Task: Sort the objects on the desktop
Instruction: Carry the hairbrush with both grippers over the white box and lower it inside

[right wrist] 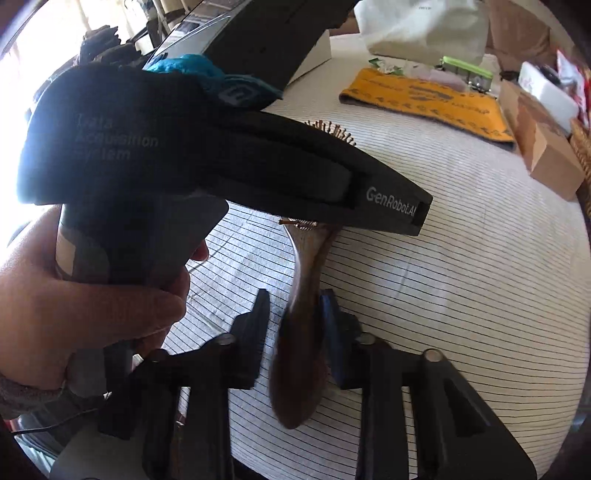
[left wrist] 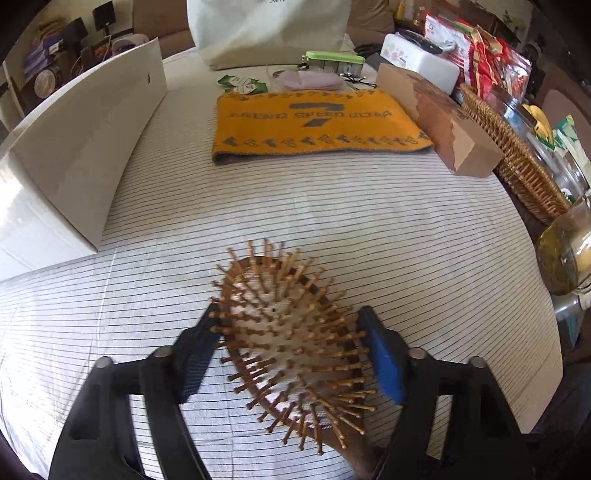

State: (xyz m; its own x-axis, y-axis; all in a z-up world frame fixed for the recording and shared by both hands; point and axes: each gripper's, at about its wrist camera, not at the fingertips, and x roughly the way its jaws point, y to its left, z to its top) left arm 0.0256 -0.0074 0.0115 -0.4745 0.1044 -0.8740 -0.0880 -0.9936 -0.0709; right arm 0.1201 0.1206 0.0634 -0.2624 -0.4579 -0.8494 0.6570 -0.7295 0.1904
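A wooden paddle hairbrush (left wrist: 291, 332) with wooden bristles is above the striped tablecloth. My left gripper (left wrist: 288, 332) has its fingers against both sides of the brush head and is shut on it. In the right wrist view the brush's dark handle (right wrist: 303, 332) runs toward the camera between my right gripper's fingers (right wrist: 295, 317); the right pad touches it, the left pad stands a little apart. The left gripper's body (right wrist: 258, 166) and the hand holding it cover the brush head there.
A white box (left wrist: 81, 147) stands at left. An orange towel (left wrist: 314, 125), a cardboard box (left wrist: 443, 122), a wicker basket (left wrist: 517, 158), a green-lidded container (left wrist: 332, 61), a white bag (left wrist: 269, 29) and a glass jar (left wrist: 565, 251) lie at the back and right.
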